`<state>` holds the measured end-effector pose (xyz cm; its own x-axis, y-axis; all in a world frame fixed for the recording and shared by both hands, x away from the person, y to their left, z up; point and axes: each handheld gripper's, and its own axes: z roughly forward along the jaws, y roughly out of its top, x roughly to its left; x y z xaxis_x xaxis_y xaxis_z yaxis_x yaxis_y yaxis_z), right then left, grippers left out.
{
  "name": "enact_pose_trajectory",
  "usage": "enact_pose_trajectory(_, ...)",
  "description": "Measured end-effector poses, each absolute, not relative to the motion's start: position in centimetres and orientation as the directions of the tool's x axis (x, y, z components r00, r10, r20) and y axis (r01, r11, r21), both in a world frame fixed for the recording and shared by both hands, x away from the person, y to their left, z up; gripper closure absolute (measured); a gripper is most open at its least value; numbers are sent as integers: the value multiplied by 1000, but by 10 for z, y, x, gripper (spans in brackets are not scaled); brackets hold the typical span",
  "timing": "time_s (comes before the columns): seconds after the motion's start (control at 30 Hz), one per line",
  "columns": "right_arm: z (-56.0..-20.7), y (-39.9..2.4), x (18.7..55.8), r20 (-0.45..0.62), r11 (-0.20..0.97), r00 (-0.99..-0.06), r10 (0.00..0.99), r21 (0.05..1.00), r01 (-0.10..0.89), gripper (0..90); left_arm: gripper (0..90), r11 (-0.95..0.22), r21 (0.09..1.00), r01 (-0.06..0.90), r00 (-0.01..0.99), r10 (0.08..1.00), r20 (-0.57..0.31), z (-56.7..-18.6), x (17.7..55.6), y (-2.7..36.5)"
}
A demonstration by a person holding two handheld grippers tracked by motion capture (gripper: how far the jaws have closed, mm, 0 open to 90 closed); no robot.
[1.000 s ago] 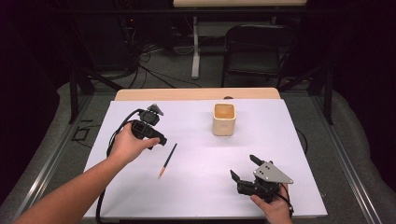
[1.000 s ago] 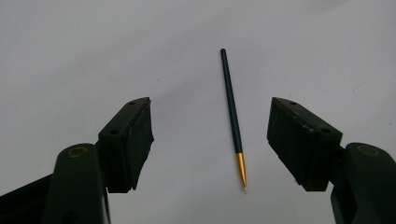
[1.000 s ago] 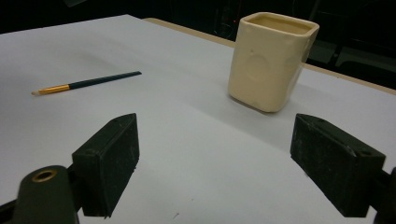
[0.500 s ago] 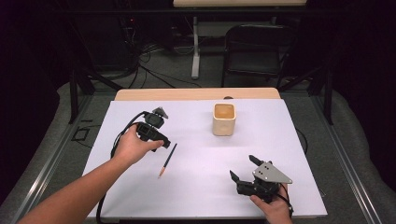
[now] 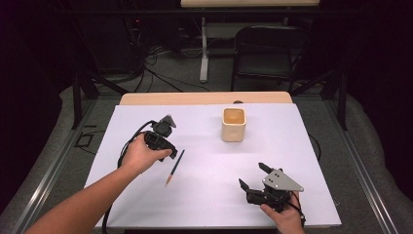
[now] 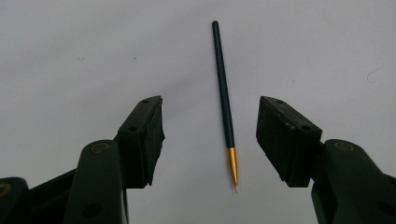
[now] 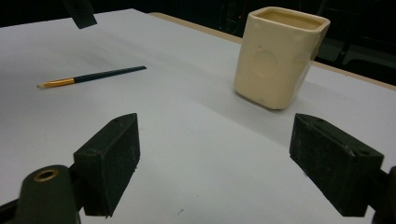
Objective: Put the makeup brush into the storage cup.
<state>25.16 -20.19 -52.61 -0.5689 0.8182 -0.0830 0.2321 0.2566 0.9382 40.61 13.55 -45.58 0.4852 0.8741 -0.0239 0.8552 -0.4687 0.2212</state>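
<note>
Your left tongs (image 6: 210, 140) have just been closing around the paintbrush (image 6: 223, 100), which lies flat on the white worktop (image 5: 204, 195) between the pads, untouched. Grasp pending. Your right tongs (image 7: 224, 163) rest open, empty, facing the cream cup (image 7: 278, 56).

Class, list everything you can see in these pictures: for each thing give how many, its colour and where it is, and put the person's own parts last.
paintbrush: one, dark handle with gold ferrule, lying flat on the sheet between the left gripper's jaws, untouched
cup: one, cream, upright on the far middle of the sheet
sheet: one, white, covering the table
table: one, wooden, its far edge showing
chair: one, black, behind the table
left gripper: one, black, over the paintbrush, jaws just closing
right gripper: one, black, near right, open
hands: two, at the near edge
</note>
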Motion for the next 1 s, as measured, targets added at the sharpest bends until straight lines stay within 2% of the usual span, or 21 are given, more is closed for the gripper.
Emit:
enact_pose_trajectory(0.5, -526, -201, 252, -81, 258, -572, 816, 937, 235, 158, 495, -449, 189, 873, 466, 883, -52, -469, 407, 136)
enact_pose_trajectory(1.0, -527, -201, 252, -83, 261, -573, 815, 936, 235, 159, 634, -443, 152, 884, 456, 887, -67, -479, 404, 133)
